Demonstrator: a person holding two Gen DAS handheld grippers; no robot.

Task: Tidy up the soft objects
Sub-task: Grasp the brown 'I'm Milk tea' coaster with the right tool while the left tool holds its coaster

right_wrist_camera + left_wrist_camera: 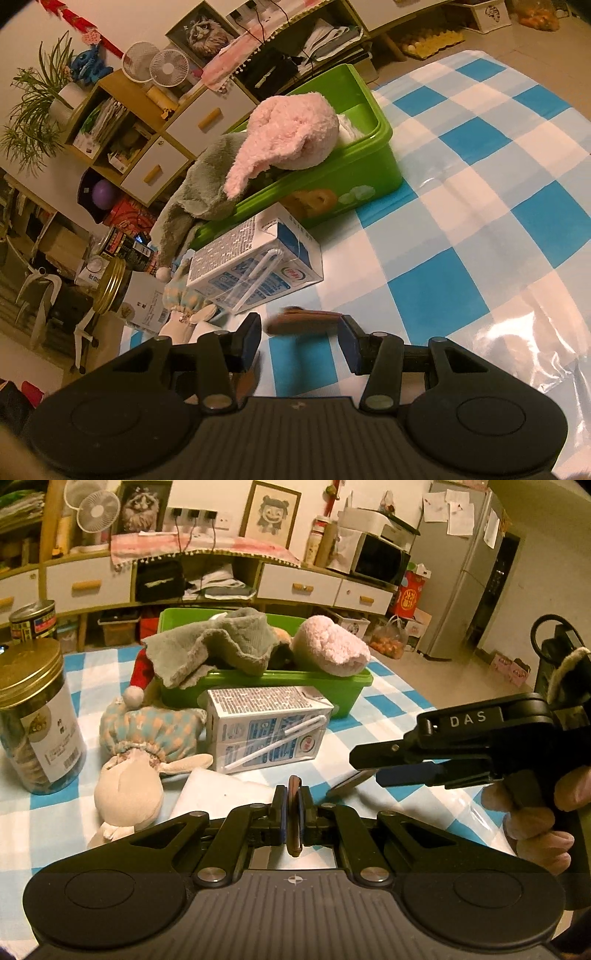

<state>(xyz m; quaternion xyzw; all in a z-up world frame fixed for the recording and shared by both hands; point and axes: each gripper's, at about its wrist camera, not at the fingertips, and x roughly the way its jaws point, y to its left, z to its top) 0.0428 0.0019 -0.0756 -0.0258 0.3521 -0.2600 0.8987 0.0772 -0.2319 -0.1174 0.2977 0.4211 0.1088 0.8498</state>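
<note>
Left claw [293, 814], low centre of its own view: pressed together on a thin brown disc-like item [294, 812], held edge-on; what the item is cannot be told. Right claw [364, 766], entering from the right of that view: fingers one above the other and spread, a bare hand [535, 812] wrapped round its grip. In the right wrist view the right claw [300, 339] stands wide, and the brown item [303, 317], blurred, lies across the gap just ahead of the fingertips.

Green bin [332, 686], upper centre: already holds a grey cloth [214, 642] draped over its near rim and a pink plush [332, 644] resting on the right rim. Still on the checked bench [388, 705]: a cloth doll [144, 753] at left centre, lying partly against a milk carton [266, 727] that sits just in front of the bin. A gold-lidded jar [33, 716] stands at far left, apart from the soft things.

Step in hand, as judged: a pass of the brown item between the claws, or its carriage toward the bin. To do it well, the right claw should close on the item's flat faces before the left lets go, and the path should clear the carton.

Pose: left claw level, pointing at the bin; right claw rolled onto its side, pointing leftward across the bench.
</note>
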